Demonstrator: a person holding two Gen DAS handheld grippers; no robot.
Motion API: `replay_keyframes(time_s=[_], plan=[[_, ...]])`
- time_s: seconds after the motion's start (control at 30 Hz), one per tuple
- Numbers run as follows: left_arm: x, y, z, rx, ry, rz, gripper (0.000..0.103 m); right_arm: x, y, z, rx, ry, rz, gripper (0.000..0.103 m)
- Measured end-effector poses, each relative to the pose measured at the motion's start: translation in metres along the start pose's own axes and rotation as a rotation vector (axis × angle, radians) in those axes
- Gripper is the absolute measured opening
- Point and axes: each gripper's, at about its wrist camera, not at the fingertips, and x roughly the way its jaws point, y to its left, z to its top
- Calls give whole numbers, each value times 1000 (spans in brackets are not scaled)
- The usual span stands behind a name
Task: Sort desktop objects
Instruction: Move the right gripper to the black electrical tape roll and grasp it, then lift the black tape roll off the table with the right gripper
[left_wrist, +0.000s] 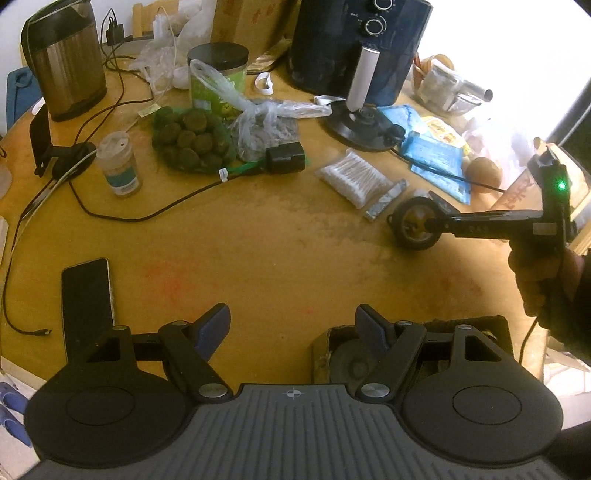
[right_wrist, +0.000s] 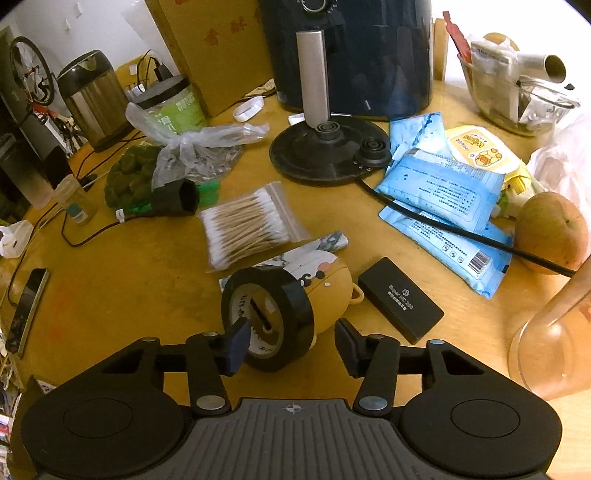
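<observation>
Tape roll (right_wrist: 267, 321) stands on edge between the right gripper's (right_wrist: 291, 345) wide-spread fingers, leaning against a yellow case (right_wrist: 327, 273); left gripper (left_wrist: 293, 325) hangs wide, holding nothing, over the near table (left_wrist: 280, 240).

A round wooden counter (left_wrist: 280, 243) (yellowish, worn in patches) stands before a pale wall (right_wrist: 74, 26); bright daylight floods a window (left_wrist: 517, 48) behind.

- Left claw (left_wrist: 293, 325): jaws spread wide, nothing between them, hovering low.
- Right claw (right_wrist: 290, 345): jaws apart, not clamped, reaching forward; the person's right hand (left_wrist: 543, 280) grips its handle.
</observation>
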Motion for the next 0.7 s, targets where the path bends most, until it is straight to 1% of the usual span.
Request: replay_keyframes(time_s=[0.07,0.13,0.2,0.23,0.37,0.47,0.57,0.63,0.7], plan=[[1,0,0,3,4,2,74,3,0,0,-2,5,3,45],[2,-1,0,6,8,2,74,5,-1,1,2,10,5,39],[3,-1,1,10,11,2,74,7,-1,1,7,18,3,27],[3,-2,1,12,13,3,74,7,-1,1,8,18,-5,25],[5,-3,2,20,15,0,74,1,0,-1,15,7,0,24],[6,-4,3,23,16,-4,74,-5,6,-3,-19,3,-11,24],[7,-5,3,25,16,-8,74,-12,17,-8,-80,-4,-28,24],[8,-5,3,25,17,-10,74,-18,30,-14,-154,-10,-49,24],[9,-5,3,26,18,-13,74,-22,41,-20,-217,-7,-50,24]])
